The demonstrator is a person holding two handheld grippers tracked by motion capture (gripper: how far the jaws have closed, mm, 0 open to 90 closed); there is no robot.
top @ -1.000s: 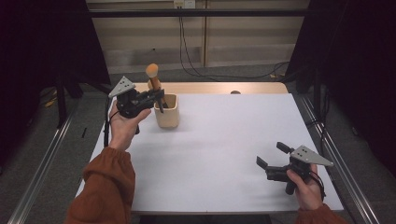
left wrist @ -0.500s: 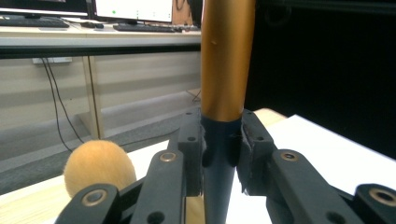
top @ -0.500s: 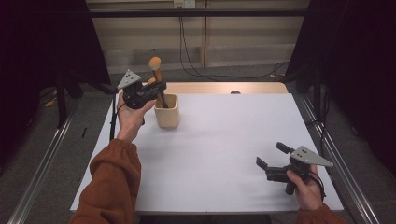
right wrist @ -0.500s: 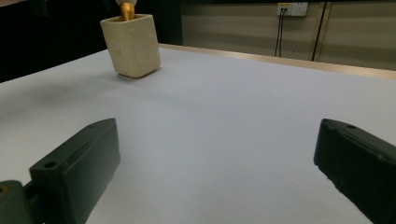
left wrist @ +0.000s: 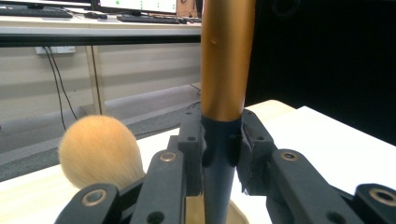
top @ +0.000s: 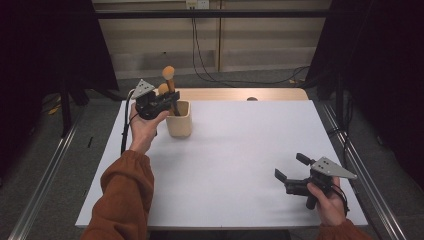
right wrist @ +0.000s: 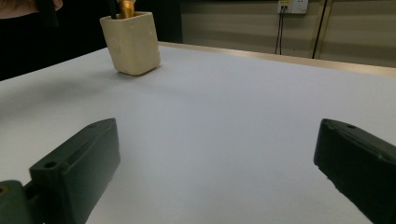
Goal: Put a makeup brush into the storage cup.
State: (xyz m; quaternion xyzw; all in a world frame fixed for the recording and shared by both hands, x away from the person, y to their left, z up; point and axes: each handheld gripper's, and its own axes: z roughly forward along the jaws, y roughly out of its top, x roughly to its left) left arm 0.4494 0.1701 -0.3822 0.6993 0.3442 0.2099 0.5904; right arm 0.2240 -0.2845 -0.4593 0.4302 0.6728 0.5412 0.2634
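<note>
— Two brushes from my high view: the left gripper has its fingers pinching the taller makeup brush upright over the cream cup at the tabletop's far left. A second brush stands in that cup.

— And your right hand?

— My right gripper rests near the front right edge, fingers spread, nothing between them.

— Left gripper view?

— I see the fingers pressed on the brush's dark handle, just under its copper ferrule. The other brush's fluffy head sits just beside, to the left.

— Right gripper view?

— Fingers wide apart over bare white tabletop; the cup stands well apart, far left.
</note>
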